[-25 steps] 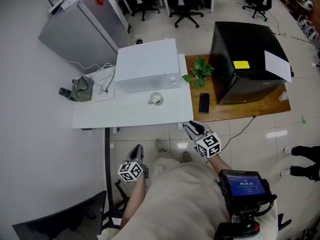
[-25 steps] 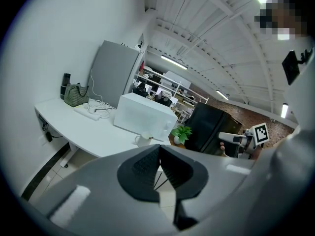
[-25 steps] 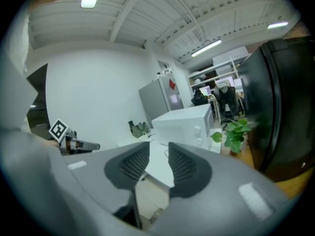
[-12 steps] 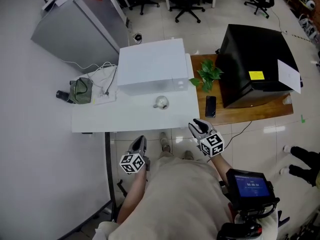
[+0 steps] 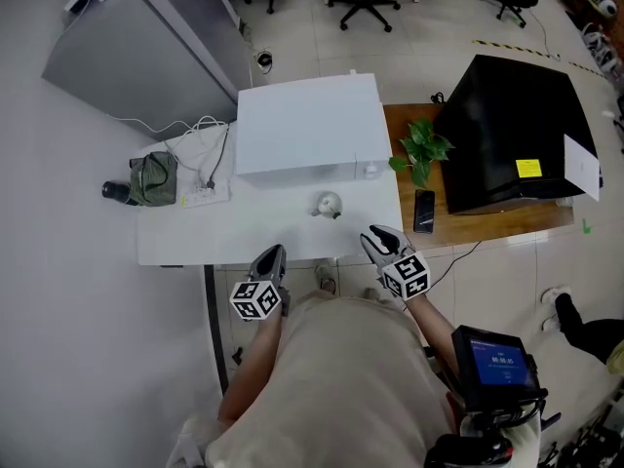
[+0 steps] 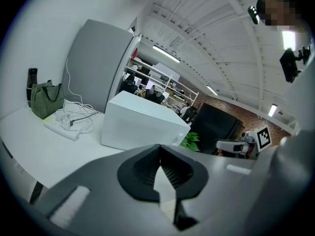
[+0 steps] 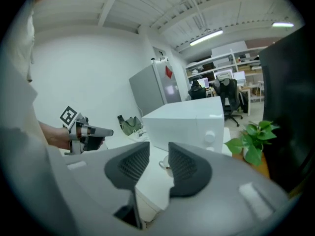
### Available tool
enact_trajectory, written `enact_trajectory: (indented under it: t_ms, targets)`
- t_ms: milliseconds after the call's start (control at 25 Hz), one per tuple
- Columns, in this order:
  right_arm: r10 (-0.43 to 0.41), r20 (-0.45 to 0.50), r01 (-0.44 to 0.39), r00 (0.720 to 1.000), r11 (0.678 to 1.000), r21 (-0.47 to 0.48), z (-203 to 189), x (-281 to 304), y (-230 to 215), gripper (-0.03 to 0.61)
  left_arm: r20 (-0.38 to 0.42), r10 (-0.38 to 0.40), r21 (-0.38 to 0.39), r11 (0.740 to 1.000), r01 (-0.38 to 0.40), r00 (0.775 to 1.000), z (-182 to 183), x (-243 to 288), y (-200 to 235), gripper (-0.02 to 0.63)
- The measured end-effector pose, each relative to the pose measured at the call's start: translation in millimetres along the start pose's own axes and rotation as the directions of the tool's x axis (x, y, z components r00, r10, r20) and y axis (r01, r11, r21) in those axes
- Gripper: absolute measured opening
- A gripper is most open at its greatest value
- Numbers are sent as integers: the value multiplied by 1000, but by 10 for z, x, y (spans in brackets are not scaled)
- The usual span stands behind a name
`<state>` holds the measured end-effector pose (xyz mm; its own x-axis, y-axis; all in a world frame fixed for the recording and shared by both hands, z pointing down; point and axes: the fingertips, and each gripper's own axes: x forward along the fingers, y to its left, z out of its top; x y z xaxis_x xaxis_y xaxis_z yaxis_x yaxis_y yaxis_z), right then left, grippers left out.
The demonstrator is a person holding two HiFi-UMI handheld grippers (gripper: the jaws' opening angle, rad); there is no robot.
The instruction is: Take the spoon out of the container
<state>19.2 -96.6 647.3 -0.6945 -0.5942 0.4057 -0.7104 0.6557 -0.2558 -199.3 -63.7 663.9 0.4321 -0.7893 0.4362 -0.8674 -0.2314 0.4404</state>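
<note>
Closing on the table (image 5: 195, 234) since the earlier frames, both grippers now sit at its near edge. The left gripper (image 5: 272, 253) has its jaws together, empty. The right gripper (image 5: 376, 235) keeps a narrow gap, empty. The container (image 5: 329, 203) stands before the microwave (image 5: 310, 125), apart from both grippers. The spoon (image 5: 336, 213) shows only as a dark sliver at its rim.

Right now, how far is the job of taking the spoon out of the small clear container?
Done: nothing yet. The small clear round container stands untouched on the white table, before the white box-shaped microwave; its spoon is too small to see. In hand: nothing; the left gripper, jaws together, and right gripper, jaws apart, hover empty at the table's near edge. Left: reach, grip the spoon, lift it out.
</note>
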Motion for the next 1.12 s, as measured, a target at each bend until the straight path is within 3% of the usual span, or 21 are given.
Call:
enact_trajectory:
  t_ms: [520, 1120]
  targets:
    - [-60, -123, 57, 991, 998, -28, -114, 793, 86, 121, -33, -77, 0, 997, 77, 996, 330, 216, 623, -17]
    - [-158, -288, 114, 944, 980, -164, -474, 1065, 162, 121, -105, -210, -3, 978, 211, 972, 321, 543, 1016, -17]
